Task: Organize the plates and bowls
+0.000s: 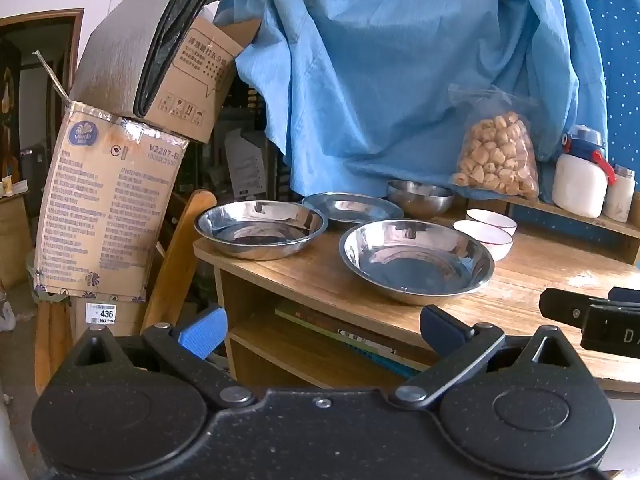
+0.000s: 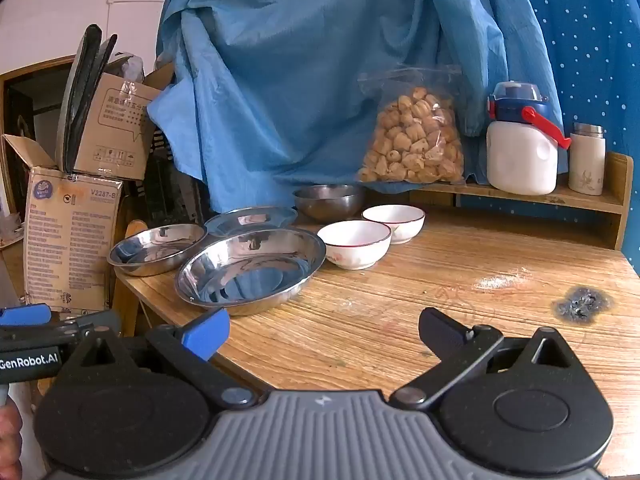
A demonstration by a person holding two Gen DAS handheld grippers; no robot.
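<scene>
On the wooden table (image 2: 460,280) stand three steel plates: a large near one (image 1: 416,260) (image 2: 250,268), one at the left edge (image 1: 260,228) (image 2: 158,246), and one behind (image 1: 352,206) (image 2: 252,216). A steel bowl (image 1: 420,198) (image 2: 328,200) sits at the back. Two white bowls with red rims stand side by side, one nearer (image 1: 486,238) (image 2: 354,242) and one farther (image 1: 492,219) (image 2: 394,222). My left gripper (image 1: 324,330) is open and empty, in front of the table's left corner. My right gripper (image 2: 324,330) is open and empty, over the table's front.
A low shelf (image 2: 520,196) at the back holds a bag of snacks (image 2: 412,140), a white jug with a blue lid (image 2: 520,148) and a small flask (image 2: 586,160). A blue cloth (image 2: 300,80) hangs behind. Cardboard boxes (image 1: 104,208) are stacked left of the table. Books (image 1: 340,332) lie on the shelf under the table.
</scene>
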